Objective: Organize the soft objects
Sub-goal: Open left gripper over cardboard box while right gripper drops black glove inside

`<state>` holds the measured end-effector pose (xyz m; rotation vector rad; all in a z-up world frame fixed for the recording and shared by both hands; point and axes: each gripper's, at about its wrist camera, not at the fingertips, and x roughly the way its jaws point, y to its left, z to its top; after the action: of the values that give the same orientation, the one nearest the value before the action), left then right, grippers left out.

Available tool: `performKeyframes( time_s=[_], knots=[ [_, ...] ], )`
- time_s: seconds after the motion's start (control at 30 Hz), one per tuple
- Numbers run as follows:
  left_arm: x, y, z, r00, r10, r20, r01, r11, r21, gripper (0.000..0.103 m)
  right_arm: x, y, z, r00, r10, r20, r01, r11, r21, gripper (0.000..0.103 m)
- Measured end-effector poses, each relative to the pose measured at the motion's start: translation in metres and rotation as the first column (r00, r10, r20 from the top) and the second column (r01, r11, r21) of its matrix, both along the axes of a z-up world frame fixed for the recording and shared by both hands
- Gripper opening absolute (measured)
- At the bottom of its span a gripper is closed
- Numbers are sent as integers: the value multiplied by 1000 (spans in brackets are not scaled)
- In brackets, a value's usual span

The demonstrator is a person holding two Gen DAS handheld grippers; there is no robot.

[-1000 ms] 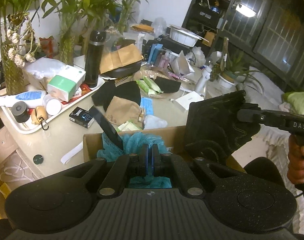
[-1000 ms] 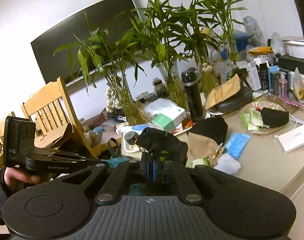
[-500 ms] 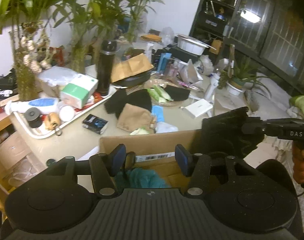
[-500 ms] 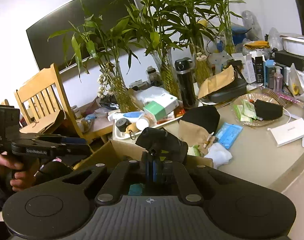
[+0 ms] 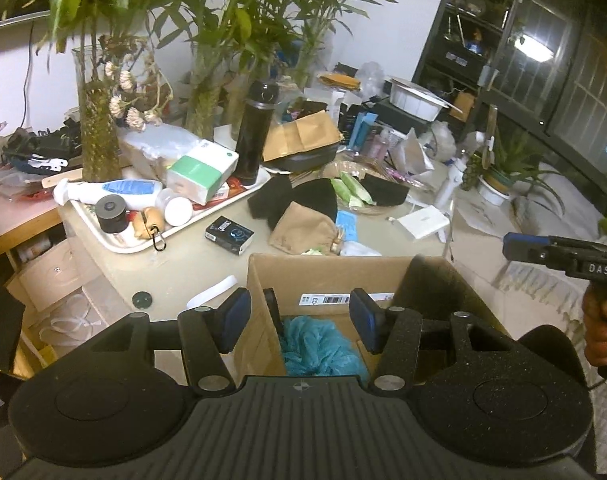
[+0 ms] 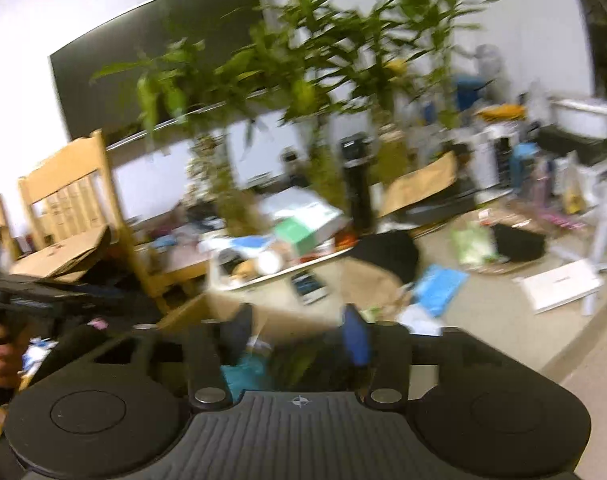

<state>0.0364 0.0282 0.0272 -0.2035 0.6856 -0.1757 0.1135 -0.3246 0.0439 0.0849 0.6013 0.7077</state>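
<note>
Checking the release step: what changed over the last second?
The left gripper let go of the teal mesh sponge, now lying in the brown cardboard box. The right gripper is opening, releasing the black fabric item it had pinched. The cluttered table stayed as it was.

Left gripper (image 5: 299,314) stands parted and empty, while right gripper (image 6: 299,336) is opening, nothing clamped.

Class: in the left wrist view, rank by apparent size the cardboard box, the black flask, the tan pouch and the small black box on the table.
1. cardboard box, though nearest the camera
2. black flask
3. tan pouch
4. small black box
</note>
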Motion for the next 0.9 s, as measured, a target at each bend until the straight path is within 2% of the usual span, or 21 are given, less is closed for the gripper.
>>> performKeyframes(
  time_s=[0.03, 0.1, 0.2, 0.27, 0.57, 0.9],
  knots=[
    [-2, 0, 2, 1000, 1, 3, -1, 1000, 2, 54, 0, -4, 0, 1000, -16, -4, 16, 1000, 4, 70],
    [-5, 1, 5, 1000, 4, 8, -4, 1000, 9, 54, -1, -11, -1, 999, -29, -16, 30, 999, 15, 85],
    [-6, 0, 8, 1000, 8, 11, -8, 1000, 25, 54, -7, -19, -1, 999, -40, -14, 41, 999, 25, 99],
    [-5, -2, 9, 1000, 8, 8, -8, 999, 39, 54, -11, -23, -2, 999, -47, -16, 48, 999, 24, 103],
    [8, -14, 2, 1000, -18, 8, 17, 995, 103, 55, -15, -30, -17, 994, -88, -58, 89, 996, 13, 103],
    [23, -18, -4, 999, -29, 41, 25, 996, 90, 55, 2, -24, -39, 991, -94, -98, 92, 996, -19, 103]
  ],
)
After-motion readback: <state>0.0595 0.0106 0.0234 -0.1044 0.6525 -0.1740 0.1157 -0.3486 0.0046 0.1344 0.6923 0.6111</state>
